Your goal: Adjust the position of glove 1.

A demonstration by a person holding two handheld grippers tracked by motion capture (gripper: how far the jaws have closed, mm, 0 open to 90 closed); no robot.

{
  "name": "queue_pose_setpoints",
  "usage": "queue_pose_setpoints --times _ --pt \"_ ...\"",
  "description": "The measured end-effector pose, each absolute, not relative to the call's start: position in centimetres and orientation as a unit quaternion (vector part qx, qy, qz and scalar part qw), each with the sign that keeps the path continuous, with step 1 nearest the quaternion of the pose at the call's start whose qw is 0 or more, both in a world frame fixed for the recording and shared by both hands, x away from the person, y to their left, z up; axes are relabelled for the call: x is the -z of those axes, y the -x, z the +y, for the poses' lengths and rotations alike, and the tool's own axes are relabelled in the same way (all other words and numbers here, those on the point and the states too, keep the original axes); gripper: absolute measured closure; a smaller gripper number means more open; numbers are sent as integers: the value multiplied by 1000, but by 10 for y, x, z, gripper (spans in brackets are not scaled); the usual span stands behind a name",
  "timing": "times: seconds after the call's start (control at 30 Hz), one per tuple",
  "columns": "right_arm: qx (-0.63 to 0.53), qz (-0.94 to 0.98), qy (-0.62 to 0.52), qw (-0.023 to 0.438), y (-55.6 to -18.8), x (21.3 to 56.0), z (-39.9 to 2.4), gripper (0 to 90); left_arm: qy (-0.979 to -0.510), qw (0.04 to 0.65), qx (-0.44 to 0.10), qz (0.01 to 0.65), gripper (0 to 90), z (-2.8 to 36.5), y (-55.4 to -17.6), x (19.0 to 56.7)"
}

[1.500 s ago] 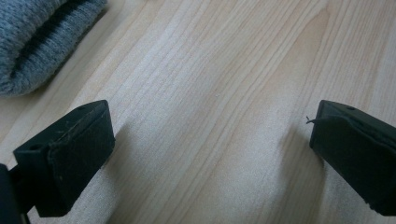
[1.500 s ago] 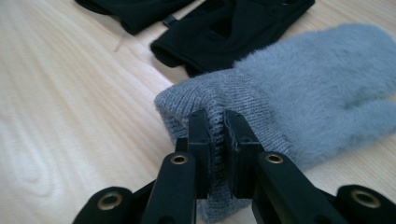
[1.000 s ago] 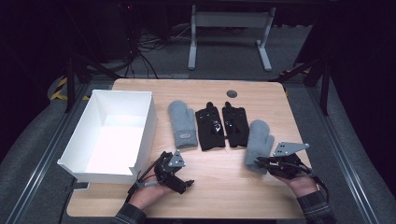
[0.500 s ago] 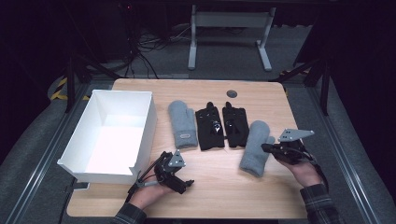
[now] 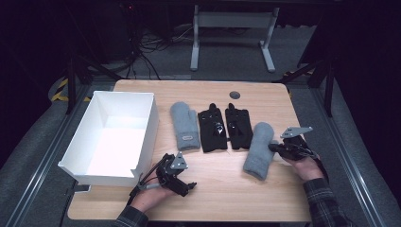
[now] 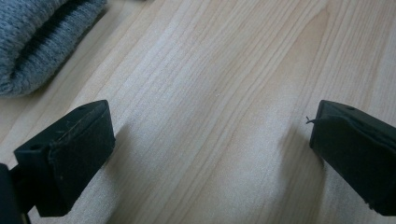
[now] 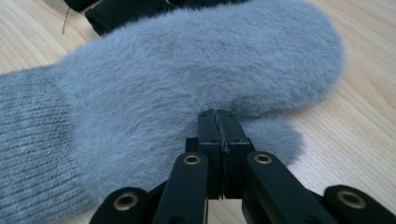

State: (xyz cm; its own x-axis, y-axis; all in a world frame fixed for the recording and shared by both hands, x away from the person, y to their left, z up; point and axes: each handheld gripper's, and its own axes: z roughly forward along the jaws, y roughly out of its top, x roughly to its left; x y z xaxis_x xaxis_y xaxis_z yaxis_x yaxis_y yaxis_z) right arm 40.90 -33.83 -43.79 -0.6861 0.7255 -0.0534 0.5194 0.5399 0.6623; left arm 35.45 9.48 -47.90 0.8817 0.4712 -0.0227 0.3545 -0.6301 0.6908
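Two grippers rest low at the near edge of the wooden table, one in each of the person's hands. My left gripper lies near the front left of the table, just in front of the white box, and its jaws stand spread wide apart with nothing but bare wood grain between them, as the left gripper view confirms; at the upper left corner of that view I see the ribbed cuff of a grey mitten, apart from the jaws. My right gripper is at the right side of the table, its jaws pressed together against the thumb side of the second grey mitten; I cannot tell whether any of the fuzzy fabric is actually caught between them. In the high view this mitten lies tilted, fingertip end away from me and knitted cuff toward the near edge, just right of the black gloves. Two black gloves lie flat side by side at the table's centre, touching or nearly so, with the first grey mitten just left of them, cuff toward me. I see the white box open-topped, sitting along the table's left side, its near corner overhanging the edge. A small dark round disc sits in the tabletop near the far edge.
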Motion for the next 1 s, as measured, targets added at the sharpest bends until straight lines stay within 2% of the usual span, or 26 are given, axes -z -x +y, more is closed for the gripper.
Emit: queue_pose_setpoints --times 0.47,1.0 --pt "-312 885 -318 133 -373 439 -323 896 -900 364 -80 228 5 95 -355 479" --pt "-320 911 -242 94 -345 440 -279 896 -900 363 -80 229 5 95 -355 479"
